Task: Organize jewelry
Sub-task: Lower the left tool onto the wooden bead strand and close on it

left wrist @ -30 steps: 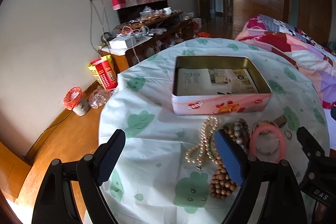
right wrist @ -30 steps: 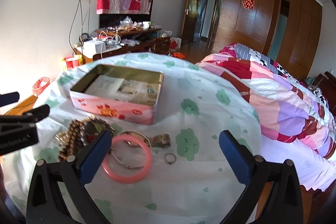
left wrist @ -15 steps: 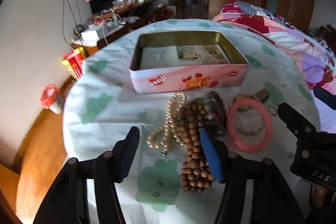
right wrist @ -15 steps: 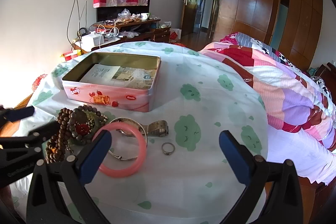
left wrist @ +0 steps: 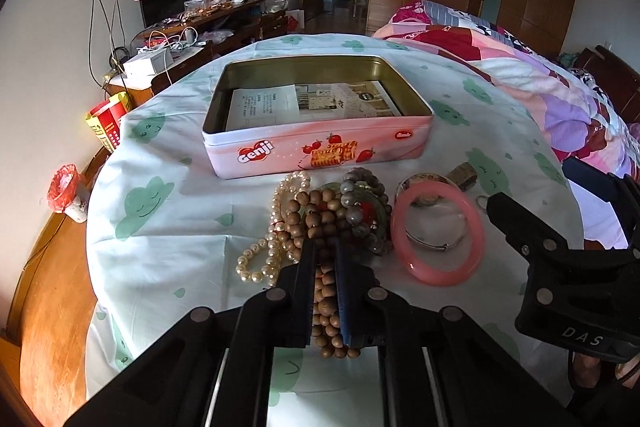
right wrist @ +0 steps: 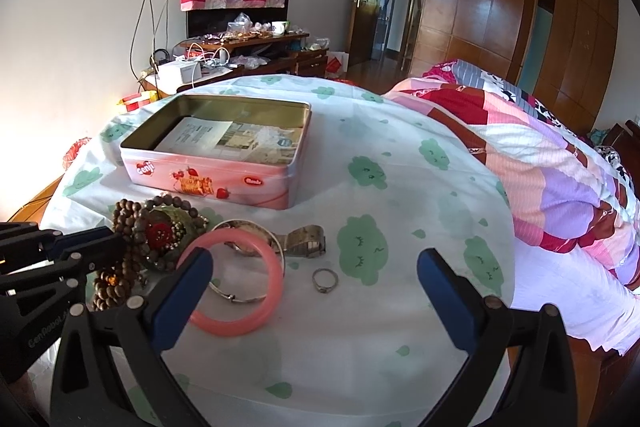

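Note:
My left gripper [left wrist: 325, 259] is shut on a brown wooden bead strand [left wrist: 308, 215] lying on the cloth-covered table. Beside it lie a pearl necklace [left wrist: 276, 227], a grey-and-red bead bracelet [left wrist: 362, 211] and a pink bangle [left wrist: 438, 233] over a silver bangle [left wrist: 434, 245]. An open pink tin [left wrist: 316, 151] stands behind them with papers inside. My right gripper [right wrist: 312, 269] is open above the cloth, with the pink bangle [right wrist: 236, 287] by its left finger and a small ring [right wrist: 325, 279] between its fingers. A metal watch [right wrist: 306, 241] lies beyond.
The round table has a white cloth with green clouds [right wrist: 400, 187]. A bed with a patchwork quilt [right wrist: 560, 167] is on the right. A cluttered dresser [left wrist: 192, 31] stands by the far wall. The wooden floor [left wrist: 52, 287] is on the left.
My left gripper moved in over the jewelry pile and shut on the wooden bead strand. My right gripper shifted slightly and stays open.

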